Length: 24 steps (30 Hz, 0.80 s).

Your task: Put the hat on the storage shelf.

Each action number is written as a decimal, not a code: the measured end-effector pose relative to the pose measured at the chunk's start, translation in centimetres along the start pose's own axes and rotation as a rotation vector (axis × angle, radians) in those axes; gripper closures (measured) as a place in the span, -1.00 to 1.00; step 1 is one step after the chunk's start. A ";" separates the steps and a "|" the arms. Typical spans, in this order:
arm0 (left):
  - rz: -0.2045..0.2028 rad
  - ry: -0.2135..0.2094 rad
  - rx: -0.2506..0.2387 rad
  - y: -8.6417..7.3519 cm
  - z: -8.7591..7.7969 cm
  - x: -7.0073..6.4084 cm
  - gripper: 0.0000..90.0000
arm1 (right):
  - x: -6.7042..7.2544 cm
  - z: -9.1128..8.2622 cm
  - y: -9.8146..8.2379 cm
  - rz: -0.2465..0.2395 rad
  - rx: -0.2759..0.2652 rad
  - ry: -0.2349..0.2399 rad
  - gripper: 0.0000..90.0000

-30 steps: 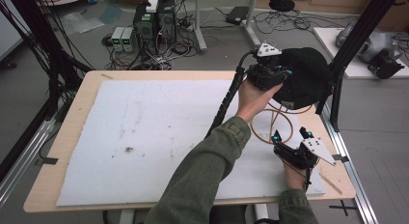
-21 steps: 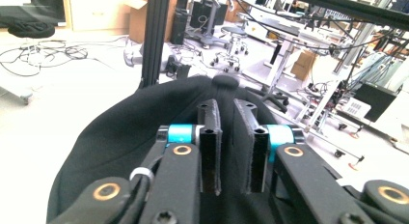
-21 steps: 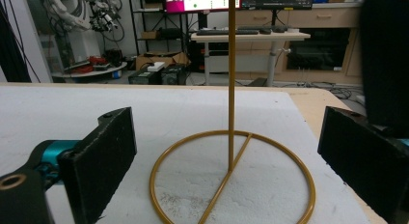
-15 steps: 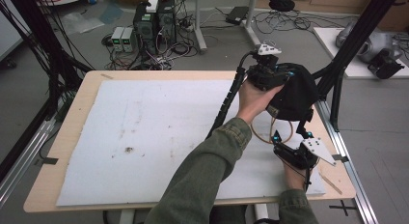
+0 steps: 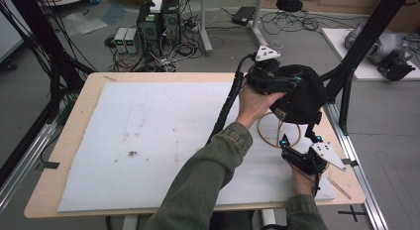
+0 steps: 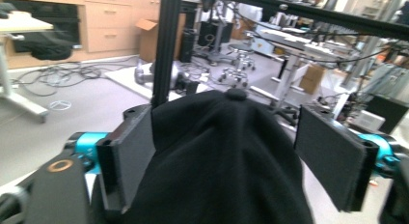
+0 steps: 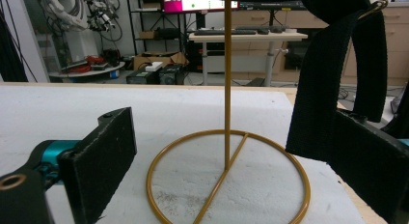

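In the high view the black cap (image 5: 299, 93) sits atop the gold stand (image 5: 279, 136); the left gripper view shows the left gripper (image 6: 231, 151) just releasing, jaws spread around the cap, while in the right gripper view the right gripper (image 7: 231, 161) stands open at the stand's base, so both should next withdraw.

A table (image 5: 64, 155) carries a mat (image 5: 148, 141) that covers most of its top. Near the right edge of the mat stands a stand (image 5: 277, 133), with its ring base on the mat and its rod upright. A cap (image 5: 302, 93) sits on top of the stand. The left gripper (image 5: 282, 81) is at the left side of the cap, with one jaw on each side of it. The right gripper (image 5: 292, 153) is on the mat in front of the stand. A strap (image 7: 333, 79) hangs from the cap down beside the right gripper. Behind the table, boxes (image 5: 158, 22) and cables lie on the floor.
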<state>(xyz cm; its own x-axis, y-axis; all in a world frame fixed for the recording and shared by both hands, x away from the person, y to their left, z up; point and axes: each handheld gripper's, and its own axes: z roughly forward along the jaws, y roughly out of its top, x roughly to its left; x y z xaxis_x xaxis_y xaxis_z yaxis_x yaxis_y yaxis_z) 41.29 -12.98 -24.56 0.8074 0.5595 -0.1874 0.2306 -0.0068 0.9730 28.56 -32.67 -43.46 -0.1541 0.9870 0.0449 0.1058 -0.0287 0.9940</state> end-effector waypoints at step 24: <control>0.032 0.078 -0.057 -1.2 -6.5 2.8 -0.58 | 0.0 0.0 -0.1 -0.021 0.000 -0.009 -0.88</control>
<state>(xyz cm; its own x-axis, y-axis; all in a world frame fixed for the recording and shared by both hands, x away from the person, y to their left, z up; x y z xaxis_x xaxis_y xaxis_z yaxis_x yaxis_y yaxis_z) 39.72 -6.01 -25.37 0.7684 0.6229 -0.1468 0.1717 0.0203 0.9849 28.51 -32.62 -43.58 -0.1472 0.9888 0.0232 0.1032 -0.0080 0.9946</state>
